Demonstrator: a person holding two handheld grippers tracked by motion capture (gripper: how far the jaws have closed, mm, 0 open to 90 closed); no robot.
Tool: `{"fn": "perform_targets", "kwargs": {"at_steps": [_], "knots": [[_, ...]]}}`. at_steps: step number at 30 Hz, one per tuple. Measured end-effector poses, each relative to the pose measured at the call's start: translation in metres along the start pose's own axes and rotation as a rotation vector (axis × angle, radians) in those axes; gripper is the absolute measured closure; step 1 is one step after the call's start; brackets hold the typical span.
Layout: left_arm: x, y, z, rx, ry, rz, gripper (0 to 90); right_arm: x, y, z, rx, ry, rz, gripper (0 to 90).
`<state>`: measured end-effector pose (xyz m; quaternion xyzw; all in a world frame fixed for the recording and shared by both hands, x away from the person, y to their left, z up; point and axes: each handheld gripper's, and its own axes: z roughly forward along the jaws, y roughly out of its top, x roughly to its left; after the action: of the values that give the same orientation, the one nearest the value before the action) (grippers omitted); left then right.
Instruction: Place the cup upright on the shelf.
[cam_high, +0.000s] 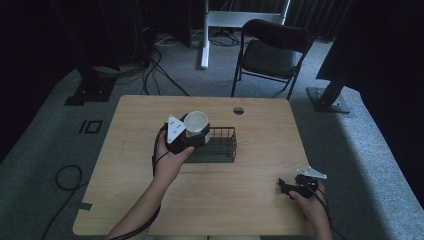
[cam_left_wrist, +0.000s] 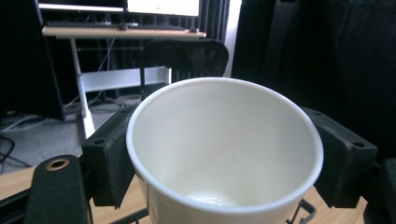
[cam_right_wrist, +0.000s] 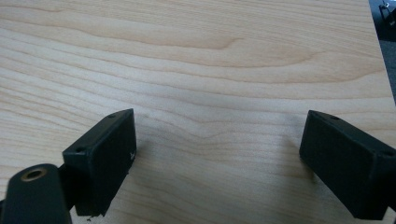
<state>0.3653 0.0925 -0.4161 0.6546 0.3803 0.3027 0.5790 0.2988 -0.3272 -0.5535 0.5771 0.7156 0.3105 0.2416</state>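
Observation:
A white paper cup (cam_high: 196, 123) (cam_left_wrist: 224, 154) is held upright and empty in my left gripper (cam_high: 192, 136) (cam_left_wrist: 224, 158), whose black jaws press on its two sides. The cup hangs over the left end of a black wire basket (cam_high: 222, 145) at the middle of the wooden table (cam_high: 150, 200). At the table's front right my right gripper (cam_high: 286, 187) (cam_right_wrist: 217, 163) rests low over bare wood, its jaws wide apart with nothing between them.
A round cable hole (cam_high: 238, 110) sits near the table's far edge. Behind the table stand a black folding chair (cam_high: 272, 50) and a white desk leg (cam_high: 205, 35). Cables (cam_high: 150, 75) lie on the grey carpet at the back left.

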Motion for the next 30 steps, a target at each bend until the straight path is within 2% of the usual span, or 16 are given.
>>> {"fn": "perform_targets", "kwargs": {"at_steps": [3, 5, 6, 10, 11, 13, 15, 17, 23, 24, 30], "knots": [[0.003, -0.008, 0.010, 0.010, 0.027, -0.004, 20.6, 0.000, 0.000, 0.000, 0.000, 0.000, 0.001, 10.6], [0.003, -0.008, 0.010, 0.010, 0.027, -0.004, 20.6, 0.000, 0.000, 0.000, 0.000, 0.000, 0.001, 10.6], [0.005, -0.016, 0.019, 0.027, 0.045, -0.038, 20.6, 0.000, 0.000, 0.000, 0.000, 0.000, 0.001, 10.6], [0.004, -0.023, 0.025, 0.034, 0.048, -0.058, 20.6, 0.000, 0.000, 0.000, 0.001, 0.001, 0.001, 10.6], [0.004, -0.026, 0.028, 0.050, 0.059, -0.044, 20.6, 0.000, 0.000, 0.000, 0.001, 0.001, 0.002, 10.6], [0.005, -0.030, 0.032, 0.061, 0.055, -0.053, 20.5, 0.000, 0.000, 0.000, 0.000, 0.001, 0.000, 10.6], [0.005, -0.034, 0.035, 0.080, 0.062, -0.031, 20.6, 0.000, 0.000, 0.000, 0.000, 0.002, -0.002, 10.6], [0.006, -0.039, 0.037, 0.088, 0.056, -0.049, 20.6, 0.000, 0.000, 0.000, 0.000, 0.003, -0.002, 10.6], [0.004, -0.043, 0.040, 0.107, 0.051, -0.022, 20.6, 0.000, 0.000, 0.000, 0.000, 0.003, -0.002, 10.6], [0.003, -0.044, 0.042, 0.113, 0.044, -0.032, 20.6, 0.000, 0.000, 0.000, 0.000, 0.003, -0.002, 10.6], [0.000, -0.050, 0.047, 0.162, 0.017, 0.005, 20.5, 0.000, 0.000, 0.000, 0.000, 0.003, -0.002, 10.6]]}}
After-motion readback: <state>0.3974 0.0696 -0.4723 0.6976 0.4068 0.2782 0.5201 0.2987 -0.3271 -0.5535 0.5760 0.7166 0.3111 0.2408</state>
